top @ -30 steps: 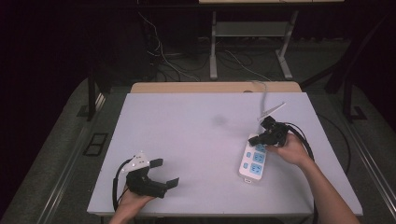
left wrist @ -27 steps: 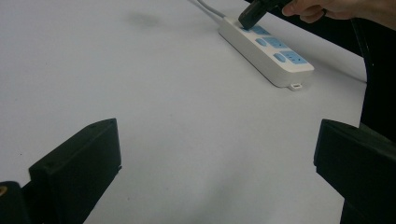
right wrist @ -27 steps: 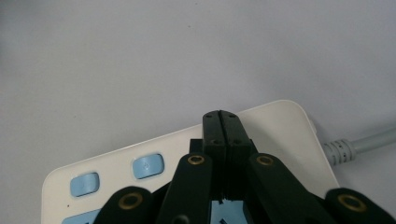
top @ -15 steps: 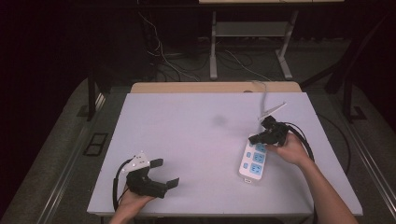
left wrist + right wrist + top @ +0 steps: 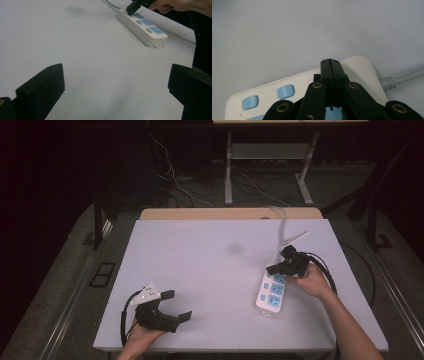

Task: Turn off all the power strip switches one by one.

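A white power strip (image 5: 270, 291) with blue sockets lies flat on the right part of the table (image 5: 210, 270), its long axis running from the near edge away, leaning slightly to the right. Its grey cord (image 5: 281, 222) leaves the far end and runs off toward the back edge. The right gripper (image 5: 272, 268) sits over that far end of the strip, jaws pressed fully together with nothing between them, tips down on or just above the strip's top near a blue switch (image 5: 286, 91). The left gripper (image 5: 177, 305) rests near the front left corner, well apart from the strip, jaws spread wide and empty, pointing across toward it.
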`<state>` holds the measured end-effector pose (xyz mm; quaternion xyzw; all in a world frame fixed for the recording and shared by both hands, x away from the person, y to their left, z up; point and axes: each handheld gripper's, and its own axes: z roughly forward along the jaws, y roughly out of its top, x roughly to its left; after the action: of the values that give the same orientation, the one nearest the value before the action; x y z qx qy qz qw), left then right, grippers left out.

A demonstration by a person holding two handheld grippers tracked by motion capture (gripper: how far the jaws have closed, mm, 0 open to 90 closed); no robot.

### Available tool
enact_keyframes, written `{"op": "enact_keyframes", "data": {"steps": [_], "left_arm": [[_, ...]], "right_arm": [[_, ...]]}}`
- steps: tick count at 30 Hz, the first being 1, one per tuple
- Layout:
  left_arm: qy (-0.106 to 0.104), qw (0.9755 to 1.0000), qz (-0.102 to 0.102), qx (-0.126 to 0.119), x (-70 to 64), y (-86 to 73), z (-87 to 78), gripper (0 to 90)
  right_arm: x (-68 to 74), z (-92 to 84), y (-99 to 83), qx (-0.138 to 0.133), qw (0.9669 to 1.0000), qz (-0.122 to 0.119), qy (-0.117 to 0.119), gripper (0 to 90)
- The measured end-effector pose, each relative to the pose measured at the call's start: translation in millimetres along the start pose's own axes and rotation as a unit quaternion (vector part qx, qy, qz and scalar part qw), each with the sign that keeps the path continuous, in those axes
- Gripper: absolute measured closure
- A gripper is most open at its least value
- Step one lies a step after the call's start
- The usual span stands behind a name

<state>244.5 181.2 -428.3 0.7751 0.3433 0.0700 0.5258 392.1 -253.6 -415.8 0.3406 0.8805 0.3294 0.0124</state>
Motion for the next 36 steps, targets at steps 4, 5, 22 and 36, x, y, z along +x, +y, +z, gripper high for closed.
{"op": "enact_keyframes", "data": {"steps": [4,5,22,36], "left_arm": [[-0.001,1.0000,0.001,0.000,-1.1,0.2,0.4,0.0],[-0.001,1.0000,0.002,0.000,-1.2,0.2,0.3,0.0],[0.000,1.0000,-0.002,0.000,0.8,-0.2,-0.2,0.0],[0.000,1.0000,-0.003,-0.001,2.0,-0.5,-0.4,0.0]], "right_arm": [[-1.1,0.6,-1.5,0.000,1.0000,0.002,0.002,90.0],[-1.5,0.9,-2.0,-0.004,1.0000,0.002,0.003,90.0],[0.4,0.3,0.1,0.000,1.0000,0.000,-0.005,90.0],[-0.9,-3.6,0.8,-0.006,1.0000,0.007,0.001,90.0]]}}
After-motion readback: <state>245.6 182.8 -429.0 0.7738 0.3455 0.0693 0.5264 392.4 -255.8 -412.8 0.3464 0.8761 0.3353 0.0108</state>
